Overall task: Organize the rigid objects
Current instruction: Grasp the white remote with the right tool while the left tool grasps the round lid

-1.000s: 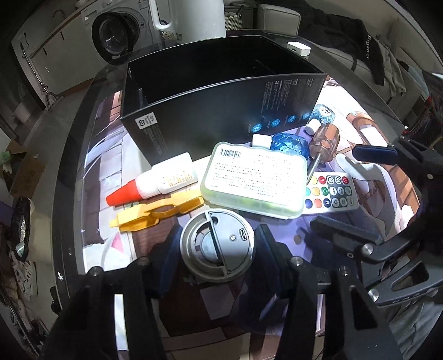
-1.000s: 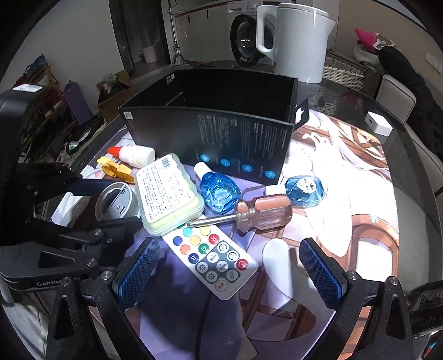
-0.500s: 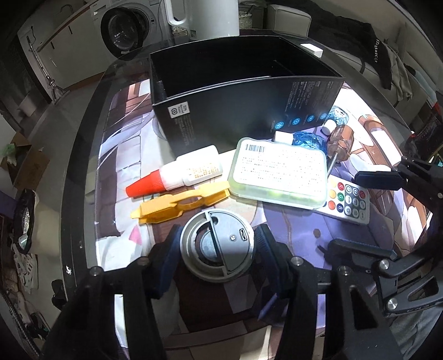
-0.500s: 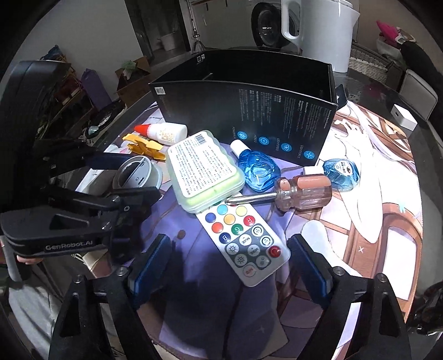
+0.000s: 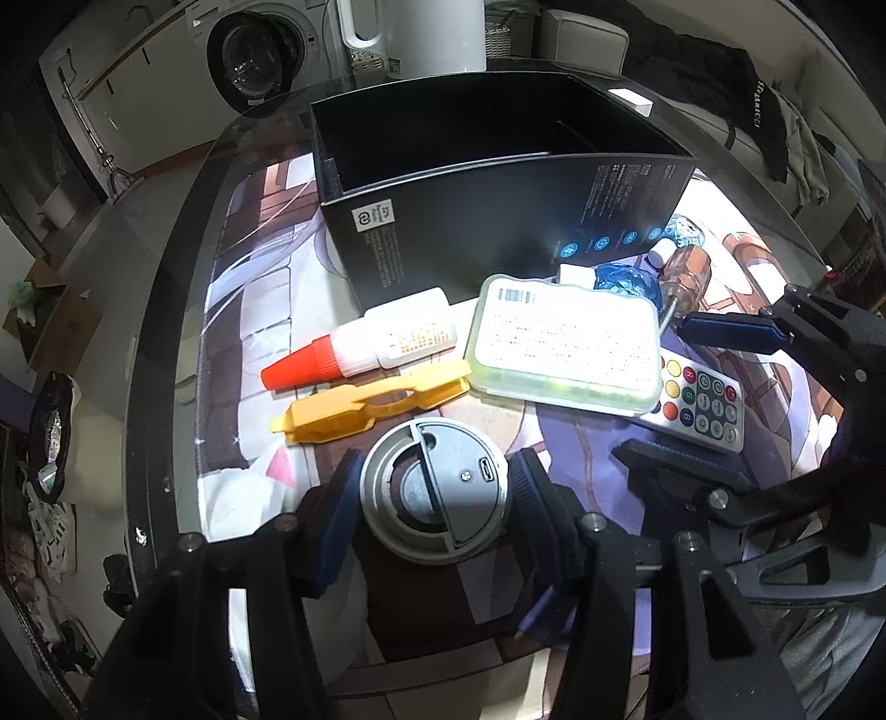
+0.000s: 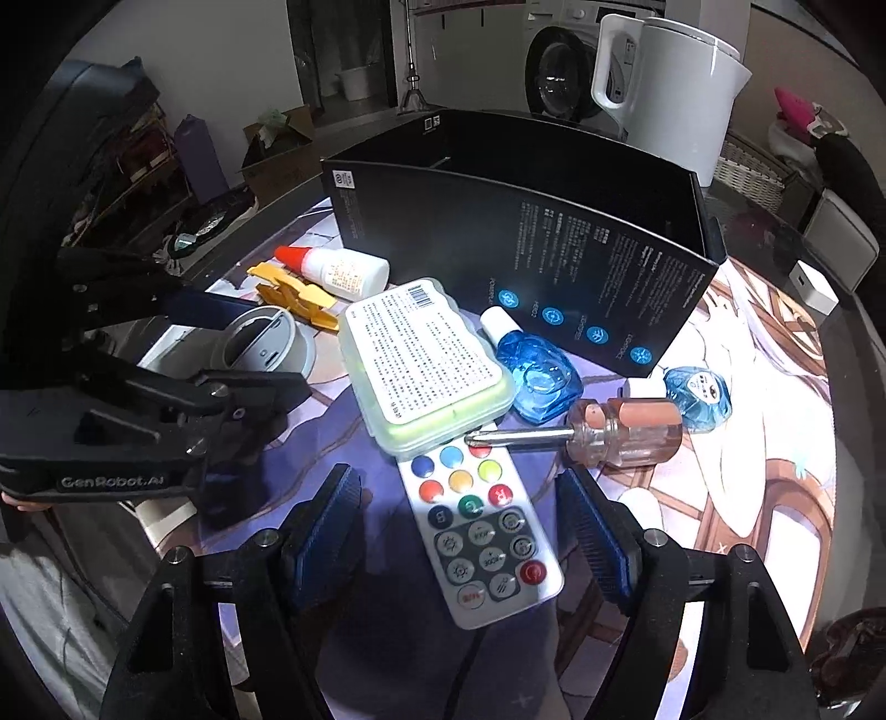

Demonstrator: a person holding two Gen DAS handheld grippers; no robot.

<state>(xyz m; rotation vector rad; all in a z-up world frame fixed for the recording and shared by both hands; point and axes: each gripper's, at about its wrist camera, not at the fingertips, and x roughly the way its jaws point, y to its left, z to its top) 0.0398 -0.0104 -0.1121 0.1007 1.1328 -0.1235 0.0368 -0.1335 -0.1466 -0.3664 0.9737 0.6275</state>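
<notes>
My left gripper [image 5: 434, 498] is shut on a round grey device [image 5: 434, 490], also seen in the right wrist view [image 6: 266, 340], held just above the mat. My right gripper [image 6: 459, 531] is open and straddles a white remote [image 6: 479, 526] with coloured buttons. A pale green case [image 6: 423, 360] lies on the remote's far end. A screwdriver [image 6: 609, 432], two blue bottles [image 6: 534, 368] [image 6: 698, 396], a glue bottle [image 5: 368, 346] and a yellow clip [image 5: 376, 407] lie near the open black box [image 5: 498, 166].
A white kettle [image 6: 675, 77] stands behind the box. A small white block [image 6: 814, 291] lies at the table's far right. The round glass table's edge [image 5: 166, 310] runs along the left. A washing machine [image 5: 255, 50] stands beyond it.
My left gripper has lifted slightly and drawn back with the grey device. My right gripper has moved forward over the remote and its fingers have narrowed around it.
</notes>
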